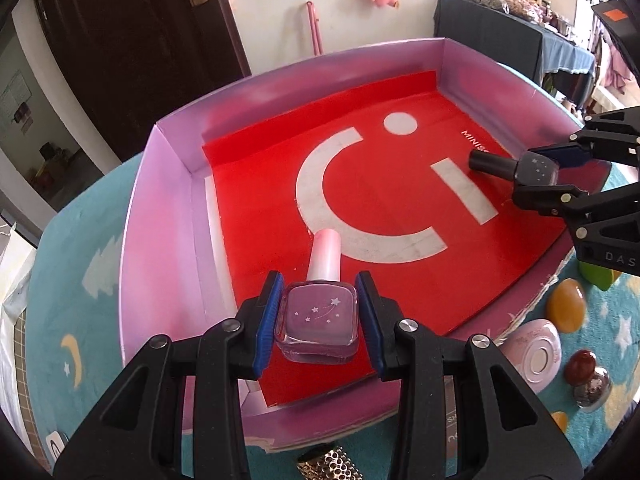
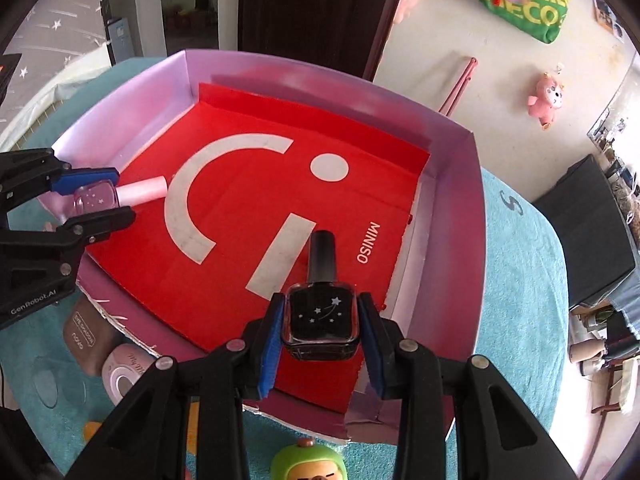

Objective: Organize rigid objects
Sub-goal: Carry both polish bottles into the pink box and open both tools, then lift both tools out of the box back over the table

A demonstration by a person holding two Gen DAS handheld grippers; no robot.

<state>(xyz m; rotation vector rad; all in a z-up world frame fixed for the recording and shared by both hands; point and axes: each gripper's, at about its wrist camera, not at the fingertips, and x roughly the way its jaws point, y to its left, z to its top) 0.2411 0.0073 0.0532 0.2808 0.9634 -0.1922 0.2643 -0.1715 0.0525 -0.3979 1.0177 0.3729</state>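
A shallow box with pale purple walls and a red liner with a white smile mark lies on the table. My left gripper is shut on a pink nail polish bottle with a pale pink cap, held over the box's near left part. My right gripper is shut on a black nail polish bottle with a black cap, held over the box's right side near its wall. Each view shows the other gripper: the right one with the black bottle, the left one with the pink bottle.
On the teal star-patterned cloth by the box lie an amber stone, a pink round case, a dark red stone, a metal ball, a green toy and a brush barrel. A dark door stands behind.
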